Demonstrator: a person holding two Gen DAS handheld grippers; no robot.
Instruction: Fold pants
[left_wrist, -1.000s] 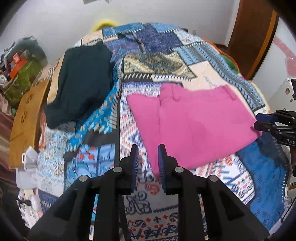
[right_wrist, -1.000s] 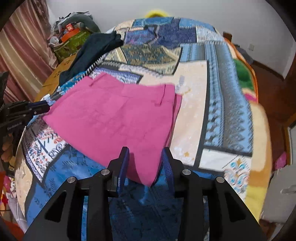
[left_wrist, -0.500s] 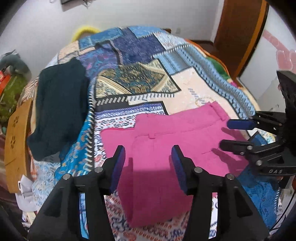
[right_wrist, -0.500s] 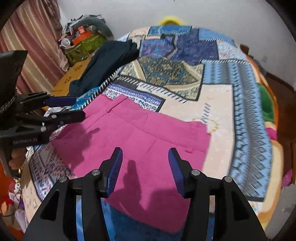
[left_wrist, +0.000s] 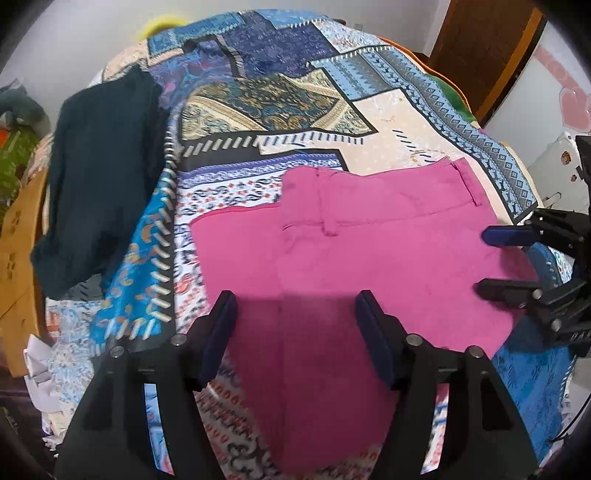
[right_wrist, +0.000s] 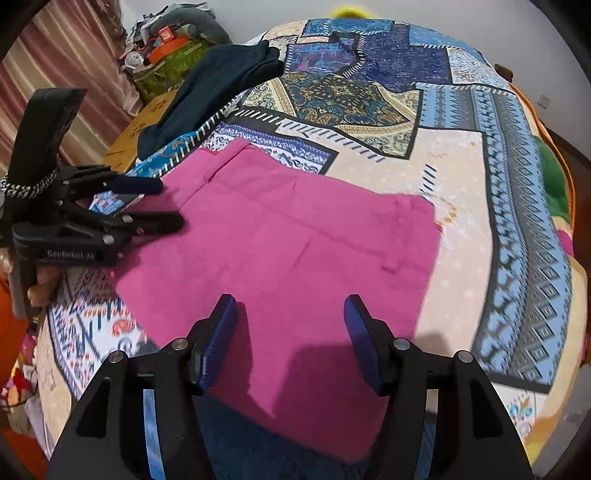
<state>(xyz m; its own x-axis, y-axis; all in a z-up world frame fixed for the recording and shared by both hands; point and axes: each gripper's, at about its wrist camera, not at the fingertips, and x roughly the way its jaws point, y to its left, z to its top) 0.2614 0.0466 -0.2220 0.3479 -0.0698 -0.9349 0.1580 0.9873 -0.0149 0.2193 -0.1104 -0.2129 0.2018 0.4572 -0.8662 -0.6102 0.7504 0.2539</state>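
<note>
Pink pants (left_wrist: 354, 258) lie folded flat on the patterned bedspread (left_wrist: 280, 96); they also show in the right wrist view (right_wrist: 295, 251). My left gripper (left_wrist: 295, 325) is open and empty, hovering over the near end of the pants. My right gripper (right_wrist: 290, 328) is open and empty, above the opposite edge of the pants. Each gripper shows in the other's view: the right one (left_wrist: 491, 258) at the pants' right edge, the left one (right_wrist: 166, 203) at their left edge, both with jaws apart.
A dark teal garment (left_wrist: 99, 173) lies on the bed's left side, also in the right wrist view (right_wrist: 210, 92). A wooden board (left_wrist: 18, 229) and clutter (right_wrist: 166, 40) stand beside the bed. A wooden door (left_wrist: 476, 48) is at the far right.
Both grippers opened wide and moved in over the pants from opposite sides. The pants now lie flat and released on the bed.
</note>
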